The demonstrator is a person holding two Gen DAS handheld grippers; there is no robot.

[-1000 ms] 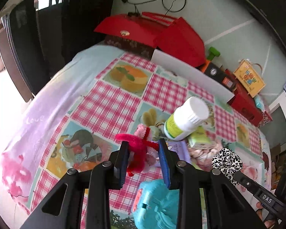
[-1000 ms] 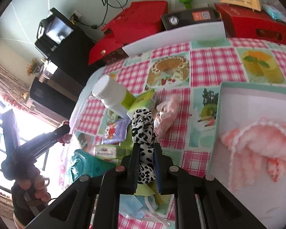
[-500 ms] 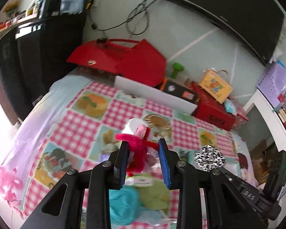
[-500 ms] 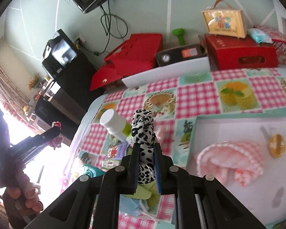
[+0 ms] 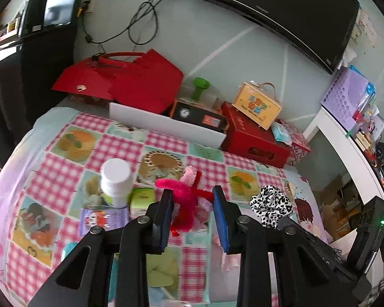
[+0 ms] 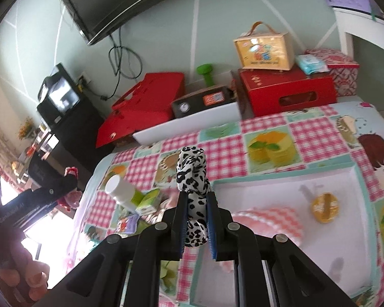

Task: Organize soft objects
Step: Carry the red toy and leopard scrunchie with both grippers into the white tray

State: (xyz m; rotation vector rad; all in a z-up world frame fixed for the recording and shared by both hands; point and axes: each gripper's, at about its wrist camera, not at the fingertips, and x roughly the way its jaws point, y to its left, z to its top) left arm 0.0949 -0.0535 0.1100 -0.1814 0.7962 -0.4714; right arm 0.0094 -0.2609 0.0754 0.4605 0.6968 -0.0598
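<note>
The left gripper [image 5: 192, 215] is seen partly closed, its blue-padded jaws pressed against a red-and-pink fuzzy toy [image 5: 185, 204] that is held clear of the table. The toy's pink limb sticks out toward ten o'clock past the left jaw. At three o'clock of this gripper, in the left wrist view, the right gripper is seen from the side with its load at its tip.

The right gripper [image 6: 197, 217] is nearly closed, and a black-and-white spotted scrunchie [image 6: 192, 179] is clamped between its pads, its free end standing up toward twelve o'clock. In the right wrist view the left gripper appears at nine o'clock, carried by a hand [image 6: 20, 271] at the lower left edge.

Below the grippers a checked tablecloth [image 6: 317, 133] with pink squares and food pictures is spread. At four o'clock of the right gripper a white tray [image 6: 274, 184] with a teal rim is laid on the cloth; a pink knitted piece [image 6: 268, 220] and a small orange round item [image 6: 325, 206] lie in it. At nine o'clock of the right gripper a white-capped bottle [image 6: 121, 188] is tilted, just beside a green carton [image 6: 148, 199]. Red boxes [image 6: 286, 89] are stacked at twelve o'clock, against the wall.
</note>
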